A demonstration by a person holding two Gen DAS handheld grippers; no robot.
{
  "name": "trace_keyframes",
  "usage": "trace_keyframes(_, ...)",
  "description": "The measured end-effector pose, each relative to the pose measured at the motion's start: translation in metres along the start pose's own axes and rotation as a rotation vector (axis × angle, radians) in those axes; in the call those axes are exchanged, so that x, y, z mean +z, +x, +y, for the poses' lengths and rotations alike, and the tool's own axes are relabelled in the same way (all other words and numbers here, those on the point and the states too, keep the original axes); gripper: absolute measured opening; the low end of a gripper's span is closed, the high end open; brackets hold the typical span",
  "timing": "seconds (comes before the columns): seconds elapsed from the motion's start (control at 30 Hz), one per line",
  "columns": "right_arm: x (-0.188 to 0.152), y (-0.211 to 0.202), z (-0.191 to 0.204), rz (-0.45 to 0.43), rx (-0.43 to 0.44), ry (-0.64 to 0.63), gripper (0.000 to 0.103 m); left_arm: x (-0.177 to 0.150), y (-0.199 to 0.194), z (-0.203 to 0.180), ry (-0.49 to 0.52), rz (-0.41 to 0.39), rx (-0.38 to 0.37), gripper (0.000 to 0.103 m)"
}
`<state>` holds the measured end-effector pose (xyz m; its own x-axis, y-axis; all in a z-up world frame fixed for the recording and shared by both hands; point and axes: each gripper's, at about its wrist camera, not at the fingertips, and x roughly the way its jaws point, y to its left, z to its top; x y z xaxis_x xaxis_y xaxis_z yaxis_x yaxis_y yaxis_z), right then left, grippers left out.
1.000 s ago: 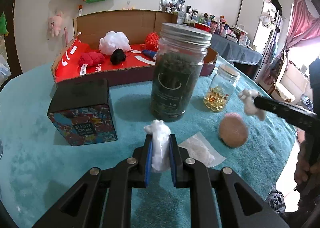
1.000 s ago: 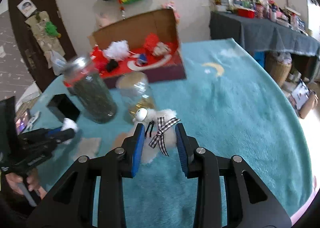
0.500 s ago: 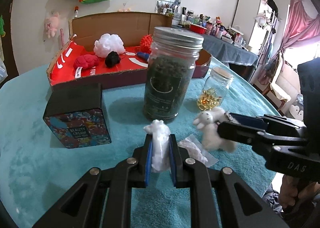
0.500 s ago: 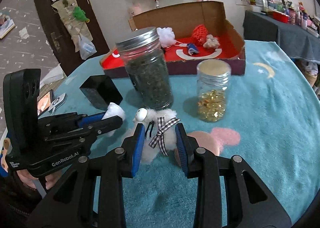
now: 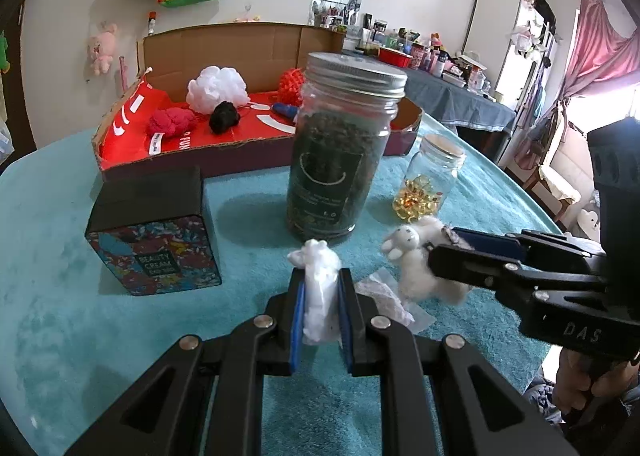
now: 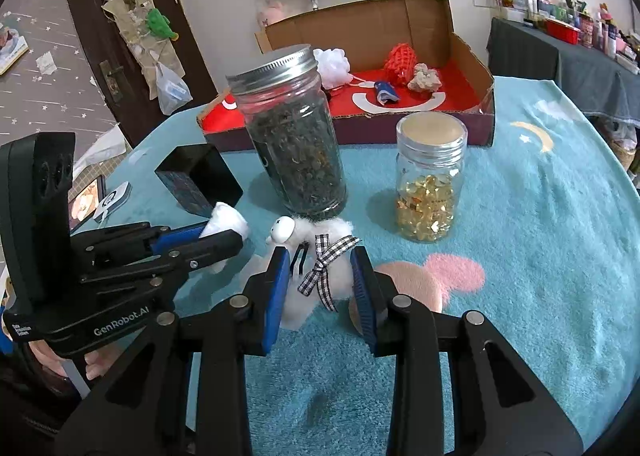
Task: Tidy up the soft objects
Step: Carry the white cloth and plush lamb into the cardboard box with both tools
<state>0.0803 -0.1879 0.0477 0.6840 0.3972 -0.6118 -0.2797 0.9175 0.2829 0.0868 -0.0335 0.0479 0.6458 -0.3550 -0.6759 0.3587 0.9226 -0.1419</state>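
Several soft things already lie in the cardboard box [image 5: 240, 52]; left hand-held gripper [image 5: 320, 292] clamps a white wad [image 5: 318, 288], right hand-held gripper [image 6: 322, 276] a plush lamb [image 6: 316, 252], both unboxed.

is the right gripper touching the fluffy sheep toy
Touching. The right wrist view shows the right gripper with both blue pads pressed into the sheep toy.

The left tool [image 5: 321, 298] clamps a white soft wad [image 5: 318, 288] before the tall jar [image 5: 340, 152].
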Motion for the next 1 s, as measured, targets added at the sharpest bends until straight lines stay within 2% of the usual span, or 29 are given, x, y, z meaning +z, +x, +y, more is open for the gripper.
trace_keyframes(0.37, -0.005, -0.008, -0.031, -0.001, -0.057, 0.063, 0.03, -0.01, -0.009, 0.031, -0.057, 0.011, 0.057, 0.016)
trace_keyframes(0.77, -0.003, -0.018, -0.067, -0.012, -0.122, 0.123, 0.03, -0.02, -0.032, 0.092, -0.157, 0.007, 0.177, 0.016)
trace_keyframes(1.0, 0.002, -0.022, -0.083, -0.022, -0.165, 0.135, 0.03, -0.019, -0.035, 0.115, -0.164, 0.008, 0.215, 0.016)
